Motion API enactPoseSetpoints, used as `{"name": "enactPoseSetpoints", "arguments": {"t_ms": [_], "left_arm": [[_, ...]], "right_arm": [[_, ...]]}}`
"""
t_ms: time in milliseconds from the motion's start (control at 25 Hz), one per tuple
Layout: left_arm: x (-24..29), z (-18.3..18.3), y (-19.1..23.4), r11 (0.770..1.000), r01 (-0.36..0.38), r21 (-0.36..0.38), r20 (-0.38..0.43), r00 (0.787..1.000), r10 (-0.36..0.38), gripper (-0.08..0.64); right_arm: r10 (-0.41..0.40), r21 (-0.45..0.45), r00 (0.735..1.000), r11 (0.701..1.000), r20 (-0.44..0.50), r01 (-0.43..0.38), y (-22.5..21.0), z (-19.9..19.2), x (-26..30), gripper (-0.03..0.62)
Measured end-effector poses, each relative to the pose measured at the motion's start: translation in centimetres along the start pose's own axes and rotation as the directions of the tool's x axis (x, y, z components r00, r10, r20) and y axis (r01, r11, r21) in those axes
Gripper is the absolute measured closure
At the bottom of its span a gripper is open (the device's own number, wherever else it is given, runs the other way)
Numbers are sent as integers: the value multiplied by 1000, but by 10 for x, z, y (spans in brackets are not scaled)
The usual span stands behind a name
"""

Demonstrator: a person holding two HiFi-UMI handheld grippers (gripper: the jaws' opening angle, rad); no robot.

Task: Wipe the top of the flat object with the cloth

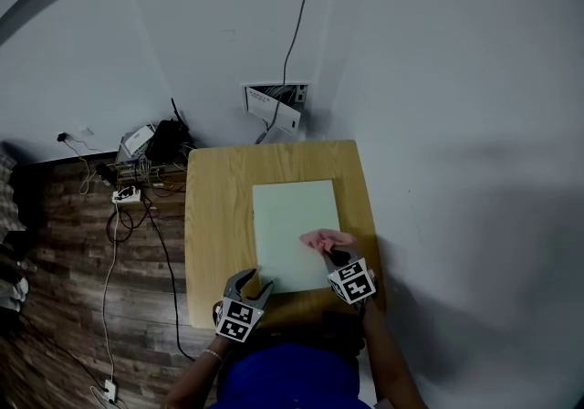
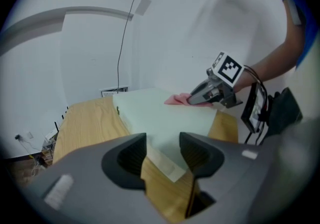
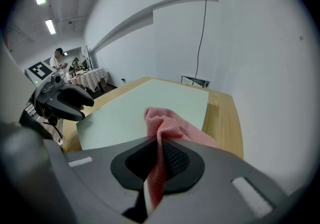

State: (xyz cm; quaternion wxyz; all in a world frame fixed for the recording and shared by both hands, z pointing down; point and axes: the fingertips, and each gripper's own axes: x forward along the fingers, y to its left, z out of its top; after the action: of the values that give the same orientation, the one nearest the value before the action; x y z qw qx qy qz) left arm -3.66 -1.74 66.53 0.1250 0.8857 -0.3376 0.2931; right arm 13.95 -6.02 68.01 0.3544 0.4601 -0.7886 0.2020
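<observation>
On the wooden table (image 1: 210,215) your right gripper (image 1: 334,256) pinches the pink cloth (image 1: 321,239) on the near right part of the pale green board (image 1: 290,211), your left gripper (image 1: 256,286) spread and empty at its near left corner; wiping seems underway, so sweep the cloth leftward next.

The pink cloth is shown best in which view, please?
The right gripper view: the pink cloth sits close, pinched between the jaws. The head view shows a small patch; the left gripper view, a distant sliver.
</observation>
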Motion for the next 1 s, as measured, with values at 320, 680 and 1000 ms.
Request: {"name": "enactPoseSetpoints", "arguments": {"t_ms": [320, 680, 1000], "left_arm": [[1, -11, -27, 991, 79, 108, -46, 996, -74, 341], [2, -11, -26, 992, 91, 85, -49, 995, -87, 345], [4, -11, -28, 993, 90, 79, -55, 995, -85, 342]], "right_arm": [[-8, 9, 1000, 1000, 7, 8, 1, 0, 0, 577], [-16, 38, 998, 999, 55, 14, 4, 11, -10, 577], [185, -83, 967, 981, 176, -173, 66, 59, -38, 577]]}}
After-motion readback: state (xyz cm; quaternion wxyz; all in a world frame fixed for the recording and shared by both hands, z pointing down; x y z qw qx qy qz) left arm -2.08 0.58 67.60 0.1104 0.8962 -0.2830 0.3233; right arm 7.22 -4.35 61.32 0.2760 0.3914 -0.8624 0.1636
